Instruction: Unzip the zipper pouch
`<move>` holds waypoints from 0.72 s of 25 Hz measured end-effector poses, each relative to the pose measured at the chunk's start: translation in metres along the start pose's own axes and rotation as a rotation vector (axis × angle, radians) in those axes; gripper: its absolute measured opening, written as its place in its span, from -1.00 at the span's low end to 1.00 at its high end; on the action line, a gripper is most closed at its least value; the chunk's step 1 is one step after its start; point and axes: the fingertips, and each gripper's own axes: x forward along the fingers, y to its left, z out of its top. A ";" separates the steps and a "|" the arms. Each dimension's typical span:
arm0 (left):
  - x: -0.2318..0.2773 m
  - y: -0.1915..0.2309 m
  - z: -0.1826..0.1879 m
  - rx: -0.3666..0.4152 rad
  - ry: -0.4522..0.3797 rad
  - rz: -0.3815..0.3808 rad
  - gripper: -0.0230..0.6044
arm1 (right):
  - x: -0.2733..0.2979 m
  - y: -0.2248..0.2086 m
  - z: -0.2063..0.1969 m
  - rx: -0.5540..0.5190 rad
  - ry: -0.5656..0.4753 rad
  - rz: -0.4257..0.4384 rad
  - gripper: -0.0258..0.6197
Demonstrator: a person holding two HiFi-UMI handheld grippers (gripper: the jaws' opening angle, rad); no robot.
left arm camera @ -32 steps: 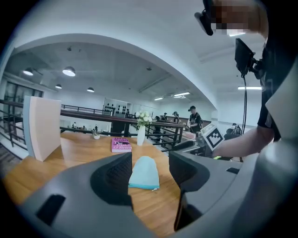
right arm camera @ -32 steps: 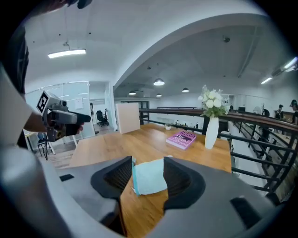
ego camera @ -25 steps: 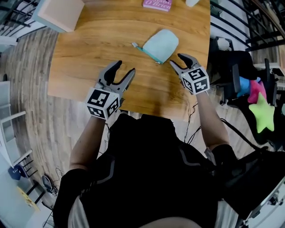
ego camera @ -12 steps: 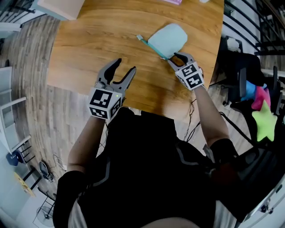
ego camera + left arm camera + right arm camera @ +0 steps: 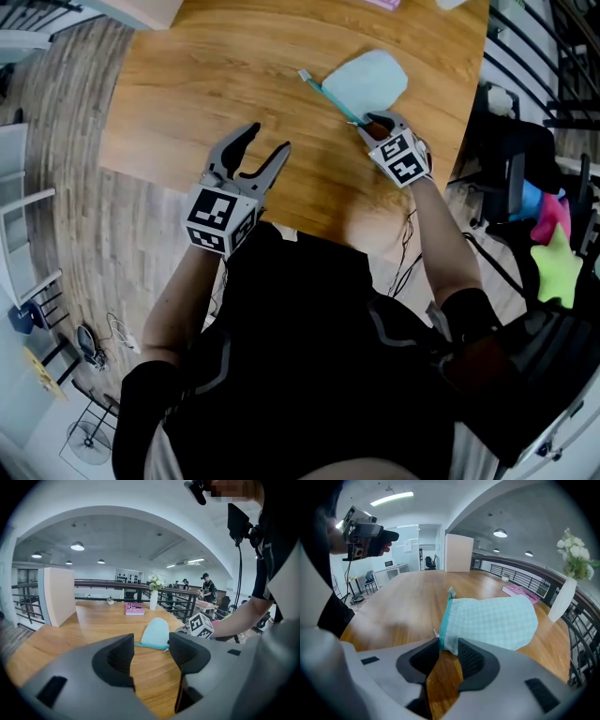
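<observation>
Presently the right gripper (image 5: 449, 649) is closing its jaws around the near corner of the pouch (image 5: 494, 620), next to the teal zipper (image 5: 446, 613). The corner sits between the pads but is not clearly squeezed. The pouch lies flat on the table (image 5: 206, 84), toward its right side. The left gripper (image 5: 260, 150) hovers well apart, over the table's near edge, jaws spread and empty.

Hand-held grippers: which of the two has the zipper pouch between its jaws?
The right hand-held gripper: its jaws are closing around a corner of the light green zipper pouch. The left hand-held gripper is open and empty.
</observation>
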 end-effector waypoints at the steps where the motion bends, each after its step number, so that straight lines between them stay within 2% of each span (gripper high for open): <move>1: 0.000 0.001 -0.001 -0.004 0.004 0.002 -0.12 | 0.000 0.000 0.000 -0.003 0.001 0.002 -0.51; 8: 0.001 -0.002 -0.001 -0.005 0.012 -0.019 -0.12 | 0.001 0.002 -0.001 0.013 0.005 0.021 -0.68; 14: 0.000 0.000 0.002 -0.013 0.013 -0.028 -0.13 | -0.001 0.000 0.004 0.035 -0.013 0.015 -0.71; 18: -0.004 -0.002 0.007 -0.005 0.008 -0.063 -0.19 | -0.012 0.000 0.014 0.090 -0.024 0.017 -0.72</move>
